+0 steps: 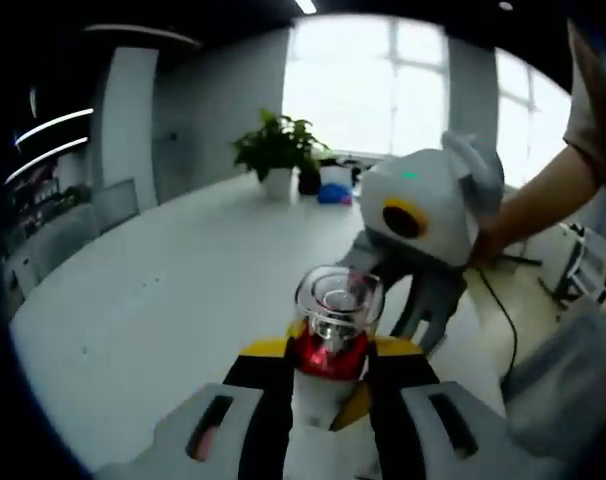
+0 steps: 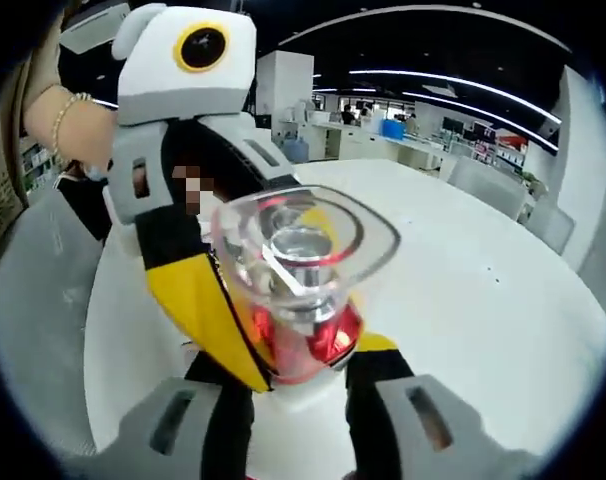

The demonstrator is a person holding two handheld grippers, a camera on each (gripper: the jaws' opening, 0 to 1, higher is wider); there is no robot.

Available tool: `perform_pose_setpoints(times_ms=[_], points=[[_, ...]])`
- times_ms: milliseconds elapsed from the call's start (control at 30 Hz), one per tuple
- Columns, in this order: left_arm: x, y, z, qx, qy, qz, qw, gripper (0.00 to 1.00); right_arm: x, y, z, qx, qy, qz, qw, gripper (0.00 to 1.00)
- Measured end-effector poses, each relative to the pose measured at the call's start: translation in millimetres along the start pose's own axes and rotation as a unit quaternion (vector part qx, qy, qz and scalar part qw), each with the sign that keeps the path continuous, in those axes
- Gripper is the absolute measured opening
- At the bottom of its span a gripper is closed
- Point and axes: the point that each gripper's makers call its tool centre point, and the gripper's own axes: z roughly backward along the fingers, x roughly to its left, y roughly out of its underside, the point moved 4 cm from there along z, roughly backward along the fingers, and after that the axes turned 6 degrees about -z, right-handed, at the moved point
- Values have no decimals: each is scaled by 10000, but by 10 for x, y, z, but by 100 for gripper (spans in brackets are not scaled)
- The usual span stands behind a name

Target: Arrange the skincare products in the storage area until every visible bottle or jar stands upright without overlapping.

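A small bottle (image 1: 333, 322) with a clear thick cap, a red collar and a white body stands up between my left gripper's (image 1: 331, 352) yellow-padded jaws, which are shut on it above the white table (image 1: 153, 300). My right gripper (image 1: 395, 300) comes in from the right, its grey fingers reaching the far side of the bottle. In the right gripper view the same bottle (image 2: 298, 300) sits close between my right gripper's (image 2: 295, 352) jaws, which press on its red collar. There the left gripper (image 2: 273, 310) slants in from the upper left, one yellow-and-black jaw lying along the bottle's side.
A potted plant (image 1: 275, 150) and a blue object (image 1: 333, 193) stand at the table's far end. A person's arm (image 1: 543, 195) holds the right gripper, and a black cable (image 1: 498, 320) hangs off it. A wrist with a bracelet (image 2: 63, 115) shows too. Office desks (image 2: 383, 140) lie beyond.
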Motion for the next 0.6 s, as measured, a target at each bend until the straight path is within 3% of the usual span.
perform_pose_setpoints(times_ms=[300, 600], points=[[130, 20, -1, -71, -62, 147, 9998, 26, -72, -55, -83, 71, 44, -31, 10000, 35], [148, 39, -5, -98, -50, 98, 9999, 26, -83, -50, -104, -67, 98, -35, 9999, 35]])
